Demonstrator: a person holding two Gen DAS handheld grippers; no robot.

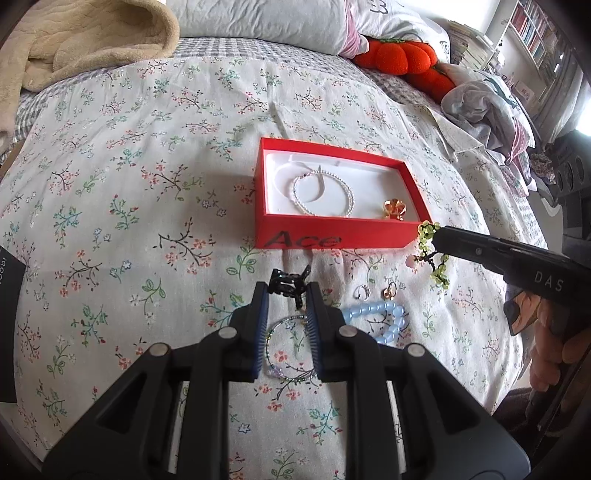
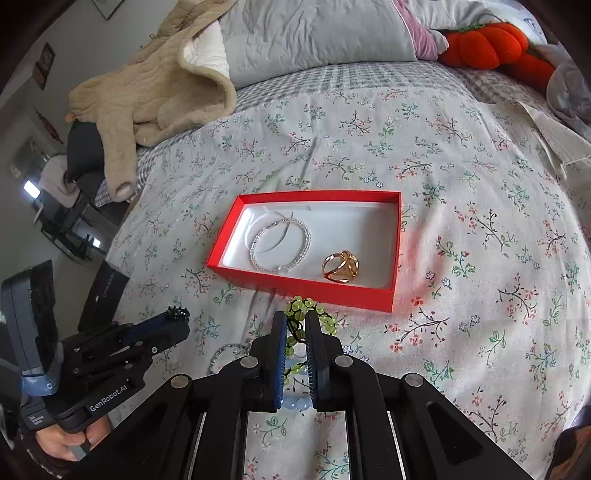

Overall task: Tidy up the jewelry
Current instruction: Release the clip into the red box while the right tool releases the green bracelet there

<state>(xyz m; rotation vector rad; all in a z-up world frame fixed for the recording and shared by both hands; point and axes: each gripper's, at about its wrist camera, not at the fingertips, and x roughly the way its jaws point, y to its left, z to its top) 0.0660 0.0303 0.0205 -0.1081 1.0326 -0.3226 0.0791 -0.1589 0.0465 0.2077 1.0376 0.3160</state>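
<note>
Green bead bracelet just beside box rim

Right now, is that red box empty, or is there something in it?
Not empty. The red box holds a pearl bracelet and a gold ring on its white lining.

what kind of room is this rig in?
Almost certainly a bedroom. The work surface is a bed with a floral bedspread, with pillows at its head and an orange plush toy beside them. Bookshelves stand along the far wall.
</note>
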